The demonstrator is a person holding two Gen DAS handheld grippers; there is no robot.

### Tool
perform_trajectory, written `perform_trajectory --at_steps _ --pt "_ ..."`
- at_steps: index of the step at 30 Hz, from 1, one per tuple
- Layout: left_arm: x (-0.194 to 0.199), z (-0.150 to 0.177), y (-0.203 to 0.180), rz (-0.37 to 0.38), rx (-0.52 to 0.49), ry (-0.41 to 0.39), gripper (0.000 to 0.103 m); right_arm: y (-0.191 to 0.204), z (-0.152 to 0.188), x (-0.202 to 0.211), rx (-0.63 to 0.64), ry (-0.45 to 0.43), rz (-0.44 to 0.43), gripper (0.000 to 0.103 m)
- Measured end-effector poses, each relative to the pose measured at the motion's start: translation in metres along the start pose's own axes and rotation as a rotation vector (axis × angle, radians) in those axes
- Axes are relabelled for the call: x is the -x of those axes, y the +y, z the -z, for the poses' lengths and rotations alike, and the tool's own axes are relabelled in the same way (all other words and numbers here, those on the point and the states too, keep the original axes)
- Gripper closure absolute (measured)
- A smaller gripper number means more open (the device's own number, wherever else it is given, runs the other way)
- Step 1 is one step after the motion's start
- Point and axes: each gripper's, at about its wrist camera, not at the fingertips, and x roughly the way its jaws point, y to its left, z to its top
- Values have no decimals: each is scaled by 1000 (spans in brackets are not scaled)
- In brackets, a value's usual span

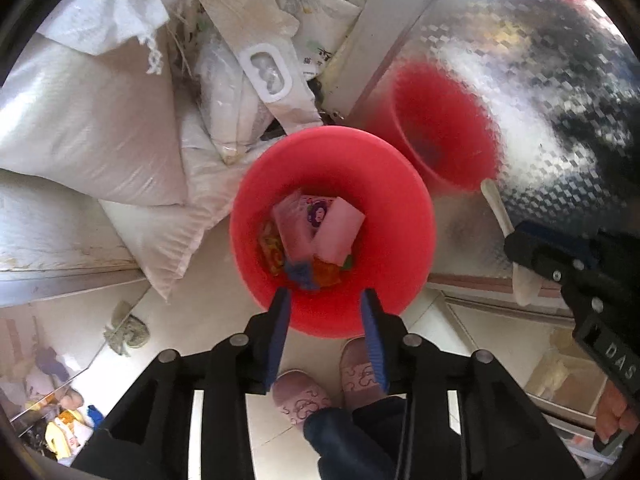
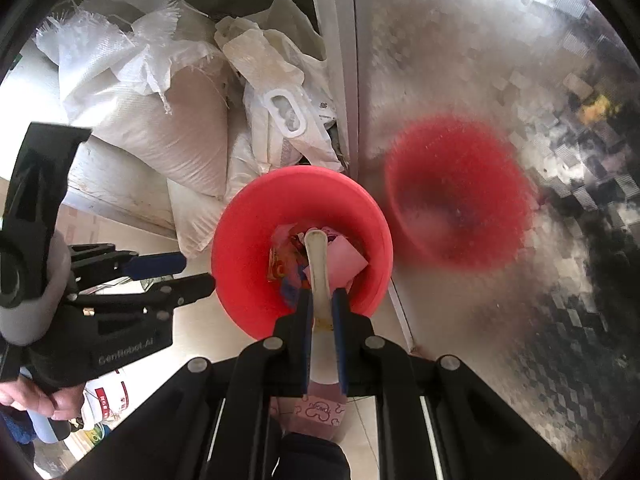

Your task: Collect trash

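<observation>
Over the round red plastic bin (image 2: 300, 248), our right gripper (image 2: 322, 300) pinches a flat, pale, stick-like strip (image 2: 318, 268) at 6 o'clock — looks light and stiff, so we'd hold it mid-length. Left gripper (image 1: 326, 300) hangs open, empty.

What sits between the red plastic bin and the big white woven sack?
A crumpled white plastic bag with a die-cut handle lies between the red plastic bin and the white woven sack, in both wrist views.

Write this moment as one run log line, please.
left gripper: open, empty, over red bin | right gripper: shut on pale stick, above bin | bin: wrappers inside
</observation>
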Motion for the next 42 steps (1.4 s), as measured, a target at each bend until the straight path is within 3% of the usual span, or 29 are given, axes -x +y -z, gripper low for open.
perform_trajectory --at_steps 7,16,20,23,25,27,33,42 --pt "19 10 8 -38 1 -26 66 12 -5 -4 26 6 -23 94" --pt "26 19 33 -70 74 -72 66 32 -10 -22 78 27 -51 94" --pt "23 21 41 -88 81 -76 47 39 -9 -37 87 59 -62 94" --pt "20 23 44 -108 71 -71 31 44 -7 -44 104 71 -24 94" --pt "20 25 45 -112 69 -68 26 46 -6 -46 114 88 9 85" --pt "23 27 45 -108 57 -65 25 47 -4 -42 109 80 23 44" --pt "44 40 39 -115 22 -94 22 48 9 -17 93 62 48 41" --pt "111 75 23 -144 -20 -155 19 68 34 55 71 -26 110 31"
